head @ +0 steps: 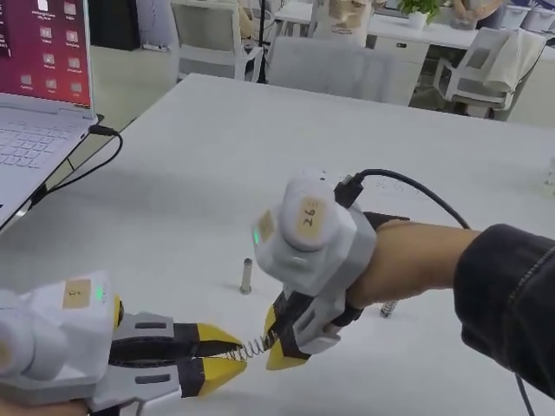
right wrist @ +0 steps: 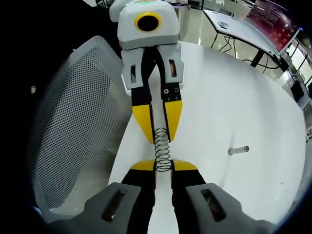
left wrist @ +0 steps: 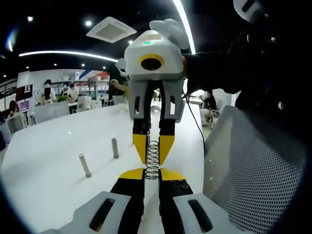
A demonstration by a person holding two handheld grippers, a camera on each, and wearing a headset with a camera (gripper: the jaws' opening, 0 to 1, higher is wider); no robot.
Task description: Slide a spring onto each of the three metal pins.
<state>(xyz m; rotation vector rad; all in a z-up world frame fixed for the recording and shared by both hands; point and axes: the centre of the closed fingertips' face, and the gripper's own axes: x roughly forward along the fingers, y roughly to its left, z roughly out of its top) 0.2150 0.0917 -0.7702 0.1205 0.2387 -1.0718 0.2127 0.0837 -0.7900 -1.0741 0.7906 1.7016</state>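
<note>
The table (head: 260,147) is bare across its middle and far edge. A laptop (head: 43,61) and cable (head: 87,169) crowd the left edge. By the near edge stand a pin (head: 246,276) and a second pin (head: 388,308), near the left gripper (head: 236,354) and right gripper (head: 276,342), both gripping one spring (head: 252,347).

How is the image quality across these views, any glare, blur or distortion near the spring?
Head view: soft even light, faint shadows, spring legible. Left gripper view: fisheye bows the table, ceiling light strip blows out white. Right gripper view: same bowing, spring coils crisp, no glare.
</note>
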